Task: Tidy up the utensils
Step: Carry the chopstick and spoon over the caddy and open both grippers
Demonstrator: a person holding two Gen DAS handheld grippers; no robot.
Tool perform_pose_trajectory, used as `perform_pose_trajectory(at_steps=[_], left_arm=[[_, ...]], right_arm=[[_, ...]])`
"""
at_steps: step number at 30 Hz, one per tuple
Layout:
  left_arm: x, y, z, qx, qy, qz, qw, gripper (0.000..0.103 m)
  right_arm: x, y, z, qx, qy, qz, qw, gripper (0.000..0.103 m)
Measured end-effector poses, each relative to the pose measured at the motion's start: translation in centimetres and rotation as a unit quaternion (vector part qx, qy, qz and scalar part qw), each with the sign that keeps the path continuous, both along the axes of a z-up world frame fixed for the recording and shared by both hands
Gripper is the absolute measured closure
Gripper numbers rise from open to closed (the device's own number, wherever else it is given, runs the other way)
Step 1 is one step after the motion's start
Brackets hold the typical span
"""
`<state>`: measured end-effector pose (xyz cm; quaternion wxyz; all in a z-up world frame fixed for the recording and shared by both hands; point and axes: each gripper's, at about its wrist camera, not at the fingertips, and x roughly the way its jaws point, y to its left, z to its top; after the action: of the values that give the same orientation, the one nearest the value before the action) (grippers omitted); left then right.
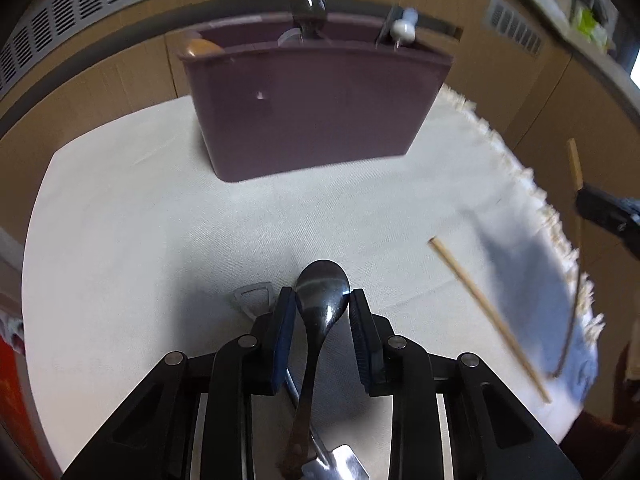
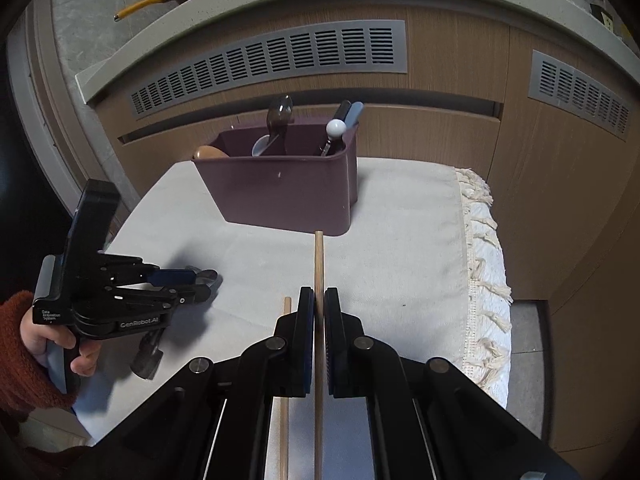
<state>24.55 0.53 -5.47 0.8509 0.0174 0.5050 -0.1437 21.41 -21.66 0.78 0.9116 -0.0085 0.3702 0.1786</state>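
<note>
A dark purple utensil caddy (image 1: 312,112) stands at the far side of the cloth-covered table; it also shows in the right wrist view (image 2: 288,188). It holds a dark spoon (image 2: 279,114), a white-knobbed utensil (image 2: 335,128) and a wooden piece (image 2: 208,153). My left gripper (image 1: 322,300) is shut on a dark metal spoon (image 1: 322,288), bowl forward, just above the cloth. My right gripper (image 2: 319,300) is shut on a wooden chopstick (image 2: 319,264) that points at the caddy. A second chopstick (image 2: 286,308) lies on the cloth beside it, also seen in the left wrist view (image 1: 480,308).
A metal bottle opener (image 1: 252,296) lies on the cloth by my left fingers, and a shiny utensil (image 1: 340,464) lies under the gripper. The cream cloth (image 2: 400,240) has a fringed right edge (image 2: 484,264). Wooden cabinets with grey vents (image 2: 272,60) stand behind.
</note>
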Motion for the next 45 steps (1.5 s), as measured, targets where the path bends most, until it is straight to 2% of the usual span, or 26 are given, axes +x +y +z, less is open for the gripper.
perform_pose_trajectory(at_steps=[3, 5, 10, 13, 15, 17, 19, 20, 21, 23, 25, 27, 30, 34, 35, 37, 39, 42, 45], left_arm=[[-1.4, 1.2, 2.1, -0.051, -0.032, 0.016, 0.9981, 0.075], [-2.2, 1.8, 3.2, -0.069, -0.051, 0.024, 0.996, 0.075], [-3.2, 2.6, 5.0, -0.07, -0.09, 0.032, 0.993, 0.075], [-3.5, 3.4, 6.6, -0.082, -0.108, 0.031, 0.9902, 0.075], [-3.2, 3.6, 8.7, -0.099, -0.131, 0.029, 0.986, 0.075], [-2.8, 3.8, 11.8, -0.123, -0.17, 0.029, 0.9773, 0.075], [-2.1, 4.3, 15.3, -0.151, -0.216, 0.029, 0.9643, 0.075], [-1.5, 4.6, 17.4, -0.169, -0.243, 0.029, 0.9547, 0.075], [-1.0, 4.7, 18.5, -0.178, -0.259, 0.027, 0.9491, 0.075], [0.5, 4.7, 20.6, -0.195, -0.303, 0.029, 0.9323, 0.075], [2.4, 4.9, 21.1, -0.203, -0.318, 0.033, 0.9257, 0.075], [4.7, 4.9, 20.7, -0.215, -0.307, 0.037, 0.9266, 0.075], [7.7, 5.3, 18.8, -0.224, -0.285, 0.052, 0.9305, 0.075], [11.3, 5.3, 13.3, -0.233, -0.201, 0.068, 0.9491, 0.073], [12.1, 5.0, 11.5, -0.226, -0.165, 0.068, 0.9576, 0.073], [12.6, 4.9, 9.0, -0.209, -0.128, 0.074, 0.9666, 0.073], [11.8, 5.3, 8.2, -0.203, -0.133, 0.088, 0.9662, 0.073], [9.9, 6.0, 9.0, -0.211, -0.154, 0.097, 0.9605, 0.069], [7.1, 5.6, 9.2, -0.156, -0.162, 0.094, 0.9699, 0.059]], right_arm=[[-0.3, -0.1, 0.8, 0.009, -0.011, 0.0, 1.0, 0.099], [-0.5, -0.2, 1.2, 0.01, -0.019, 0.001, 1.0, 0.099], [-0.3, 0.0, 2.0, 0.009, -0.032, 0.001, 0.999, 0.099], [0.0, 0.0, 2.5, 0.012, -0.04, 0.0, 0.999, 0.099], [0.2, 0.0, 3.3, 0.017, -0.049, 0.0, 0.999, 0.099], [0.6, -0.2, 5.5, 0.034, -0.073, 0.002, 0.997, 0.099], [1.0, 0.0, 8.6, 0.041, -0.11, 0.004, 0.993, 0.099], [1.4, 0.2, 10.6, 0.038, -0.135, 0.005, 0.99, 0.099], [1.7, 0.5, 12.3, 0.037, -0.156, 0.005, 0.987, 0.099], [2.6, 1.1, 14.8, 0.039, -0.189, 0.004, 0.981, 0.099], [4.4, 2.0, 17.2, 0.039, -0.217, -0.002, 0.976, 0.099], [6.2, 2.7, 18.1, 0.05, -0.218, 0.002, 0.975, 0.099], [8.6, 3.9, 17.9, 0.049, -0.215, 0.001, 0.975, 0.099], [12.2, 5.4, 14.5, 0.04, -0.167, 0.006, 0.985, 0.097], [13.4, 6.0, 12.9, 0.027, -0.135, 0.017, 0.99, 0.096], [15.1, 6.6, 9.7, 0.01, -0.071, 0.04, 0.997, 0.096], [15.3, 6.2, 7.8, 0.011, -0.044, 0.048, 0.998, 0.096], [13.8, 4.9, 6.9, 0.015, -0.041, 0.035, 0.998, 0.096], [10.8, 3.3, 6.0, 0.009, -0.038, 0.022, 0.999, 0.095]])
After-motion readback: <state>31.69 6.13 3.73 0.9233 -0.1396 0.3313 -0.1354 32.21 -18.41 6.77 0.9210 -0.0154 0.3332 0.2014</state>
